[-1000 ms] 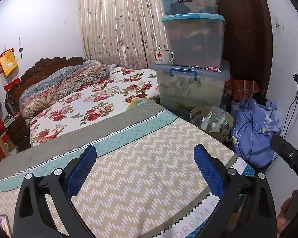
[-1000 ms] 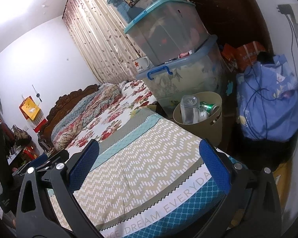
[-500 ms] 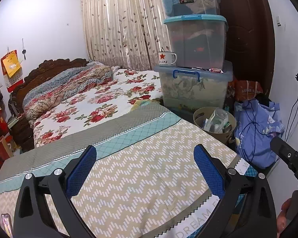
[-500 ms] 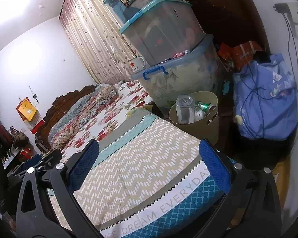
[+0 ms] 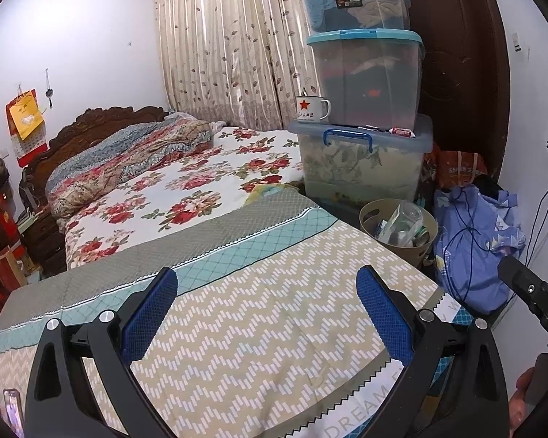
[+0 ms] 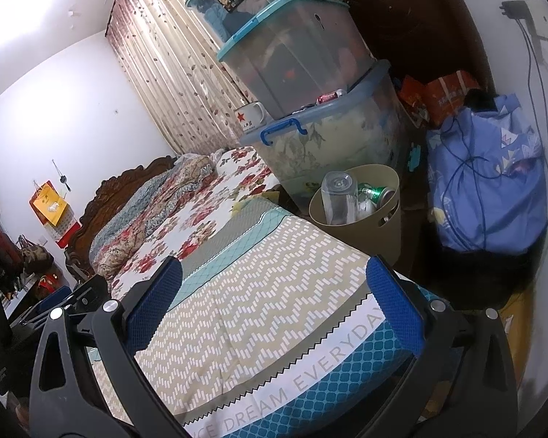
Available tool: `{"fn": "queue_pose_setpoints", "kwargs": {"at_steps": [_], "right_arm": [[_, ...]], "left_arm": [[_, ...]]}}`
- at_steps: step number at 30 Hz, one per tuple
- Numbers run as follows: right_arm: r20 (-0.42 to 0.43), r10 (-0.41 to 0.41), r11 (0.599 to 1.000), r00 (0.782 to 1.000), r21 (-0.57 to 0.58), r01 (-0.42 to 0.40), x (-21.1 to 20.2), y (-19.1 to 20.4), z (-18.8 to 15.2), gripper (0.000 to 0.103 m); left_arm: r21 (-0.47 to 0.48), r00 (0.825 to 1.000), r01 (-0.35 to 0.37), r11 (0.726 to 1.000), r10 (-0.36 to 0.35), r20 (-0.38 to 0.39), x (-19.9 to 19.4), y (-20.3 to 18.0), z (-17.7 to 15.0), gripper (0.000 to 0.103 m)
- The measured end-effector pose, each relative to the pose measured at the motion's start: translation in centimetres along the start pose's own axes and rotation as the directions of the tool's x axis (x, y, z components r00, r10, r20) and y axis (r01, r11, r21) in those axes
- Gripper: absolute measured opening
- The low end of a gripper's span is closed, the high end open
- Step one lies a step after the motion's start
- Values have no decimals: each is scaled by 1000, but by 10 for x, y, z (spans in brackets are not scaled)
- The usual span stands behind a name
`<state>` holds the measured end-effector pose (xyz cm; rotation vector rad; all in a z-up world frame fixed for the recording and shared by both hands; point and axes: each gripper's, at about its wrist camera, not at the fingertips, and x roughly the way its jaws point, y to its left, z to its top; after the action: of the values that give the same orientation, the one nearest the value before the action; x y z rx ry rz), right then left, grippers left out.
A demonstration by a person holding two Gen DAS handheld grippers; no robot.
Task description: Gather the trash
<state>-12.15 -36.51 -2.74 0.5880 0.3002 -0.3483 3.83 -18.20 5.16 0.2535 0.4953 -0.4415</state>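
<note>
Bedroom, patterned blanket [image 5: 259, 328], left claw [image 5: 266, 310] and right claw [image 6: 274, 299] gaping, full bin [image 6: 358, 211]

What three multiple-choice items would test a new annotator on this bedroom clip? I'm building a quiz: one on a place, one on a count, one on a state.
1. Where is the white enamel mug with a red star?
A. on the lowest clear storage box's lid
B. on the bed
C. in the bin

2. How many clear plastic storage boxes are stacked?
A. two
B. three
C. five

3. What state are the left tongs and right tongs in?
A. both open, empty
B. both shut on a can
C. left shut on a bottle

Answers:
1 A, it stands on the lid beside the blue handle.
2 B, three tiers show.
3 A, only the zigzag bedspread shows between the pads.
</note>
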Motion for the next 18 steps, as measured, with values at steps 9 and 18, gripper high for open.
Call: {"fn": "queue_pose_setpoints", "kwargs": {"at_steps": [9, 18], "right_arm": [[-10, 2, 1000, 1000, 3, -2, 3, 0, -2, 100], [-10, 2, 1000, 1000, 4, -2, 4, 0, -1, 100]], "left_arm": [[2, 1000, -7, 1000, 6, 3, 0, 1, 0, 94], [5, 1000, -7, 1000, 7, -7, 0, -2, -1, 94]]}}
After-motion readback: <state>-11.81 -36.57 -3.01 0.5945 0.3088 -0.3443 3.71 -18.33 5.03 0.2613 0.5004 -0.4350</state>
